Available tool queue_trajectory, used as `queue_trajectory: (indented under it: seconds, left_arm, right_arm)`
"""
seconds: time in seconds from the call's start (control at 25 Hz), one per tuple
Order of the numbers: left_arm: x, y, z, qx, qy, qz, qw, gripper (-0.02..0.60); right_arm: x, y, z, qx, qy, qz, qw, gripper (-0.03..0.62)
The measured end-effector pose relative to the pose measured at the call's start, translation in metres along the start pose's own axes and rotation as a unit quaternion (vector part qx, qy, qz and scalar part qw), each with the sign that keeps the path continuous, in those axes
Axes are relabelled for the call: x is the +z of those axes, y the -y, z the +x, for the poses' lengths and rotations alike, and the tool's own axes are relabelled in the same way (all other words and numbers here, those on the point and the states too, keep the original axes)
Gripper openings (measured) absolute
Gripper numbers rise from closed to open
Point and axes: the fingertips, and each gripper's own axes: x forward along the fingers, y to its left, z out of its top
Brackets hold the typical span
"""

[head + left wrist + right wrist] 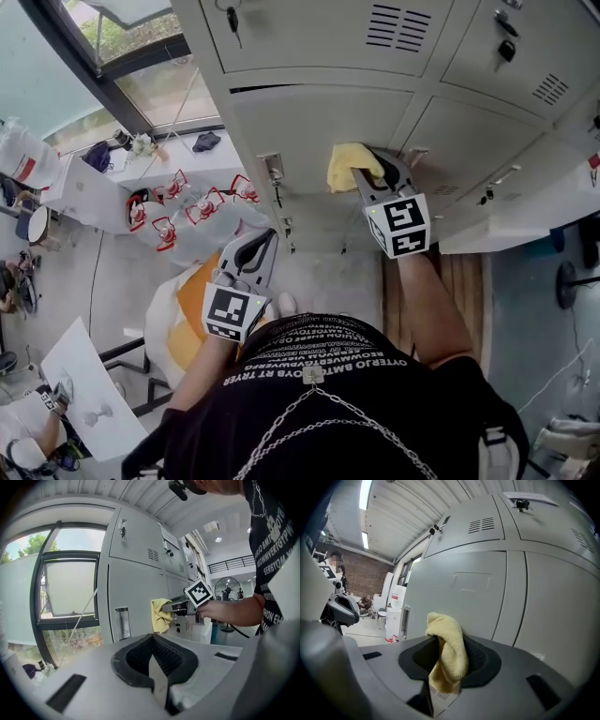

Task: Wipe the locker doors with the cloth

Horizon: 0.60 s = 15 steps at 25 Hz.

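Observation:
The grey locker doors (319,112) fill the top of the head view. My right gripper (371,167) is shut on a yellow cloth (349,166), which it holds up against the middle door; I cannot tell whether the cloth touches it. In the right gripper view the cloth (446,651) bunches out of the shut jaws, with the locker door (464,592) close behind. My left gripper (266,238) hangs lower and to the left, shut and empty. In the left gripper view my left gripper (153,643) points at the lockers (133,583), and the cloth (161,615) shows in my right gripper (174,606).
A recessed handle (274,171) sits at the door's left edge, and keys (232,19) hang in the upper locks. Water jugs with red handles (178,202) stand left of the lockers under a window (141,56). A lower door (525,211) stands open at right.

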Motion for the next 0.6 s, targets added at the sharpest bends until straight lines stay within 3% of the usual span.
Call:
queue_trajectory:
  seconds: [0.2, 0.44, 0.6]
  left_arm:
    - [-0.003, 0.011, 0.008, 0.006, -0.011, 0.001, 0.9999, 0.006]
    - [0.007, 0.024, 0.022, 0.007, -0.005, 0.008, 0.9999, 0.006]
    - [0.007, 0.027, 0.02, 0.016, -0.005, 0.004, 0.9999, 0.006]
  right_arm:
    - [-0.01, 0.022, -0.008, -0.003, -0.002, 0.02, 1.0, 0.117]
    - [-0.027, 0.042, -0.018, -0.03, -0.005, 0.006, 1.0, 0.117]
    - [-0.03, 0.035, -0.029, -0.006, 0.007, 0.026, 1.0, 0.117]
